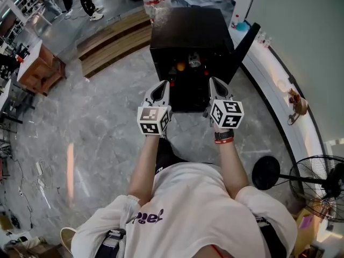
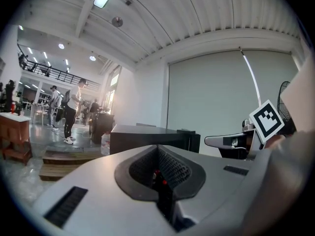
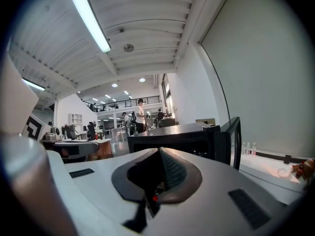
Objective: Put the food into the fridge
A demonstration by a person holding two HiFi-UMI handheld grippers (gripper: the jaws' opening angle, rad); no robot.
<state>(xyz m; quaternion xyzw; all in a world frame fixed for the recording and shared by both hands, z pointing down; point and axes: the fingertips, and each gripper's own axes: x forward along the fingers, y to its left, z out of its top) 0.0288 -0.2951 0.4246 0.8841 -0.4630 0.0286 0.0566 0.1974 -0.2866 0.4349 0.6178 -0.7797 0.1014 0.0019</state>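
Shirt: your white shirt (image 1: 204, 208) fills the near edge of the head view, and both forearms run out from it toward the fridge.
Left gripper: you hold the left gripper (image 1: 163, 85) about level, just short of the fridge front, on the left of the pair.
Left fingers: pressed together along one seam in the left gripper view, with nothing between them.
Right gripper: the right gripper (image 1: 213, 81) sits side by side with the left one, a little apart, pointing at the same opening.
Right fingers: closed tight as well, and empty.
Fridge: a small black fridge (image 1: 188, 31) stands on the floor straight ahead, on the far side of both grippers.
Door: its door (image 1: 244, 43) stands open, angled out to the right.
Food: an orange round piece (image 1: 181, 66) sits inside the open fridge, with a paler thing (image 1: 194, 62) just right of it (too small to tell what it is).
Floor: grey marbled floor (image 1: 91, 128) spreads out to your left.
Pallet: a wooden pallet (image 1: 113, 39) lies to the far left of the fridge.
Ledge: a white ledge (image 1: 271, 82) runs along the right wall, and a small brown figure (image 1: 297, 104) rests on it.
Fan: a black standing fan (image 1: 322, 184) is at the near right.
People: several people (image 2: 71, 112) stand far off on the left.
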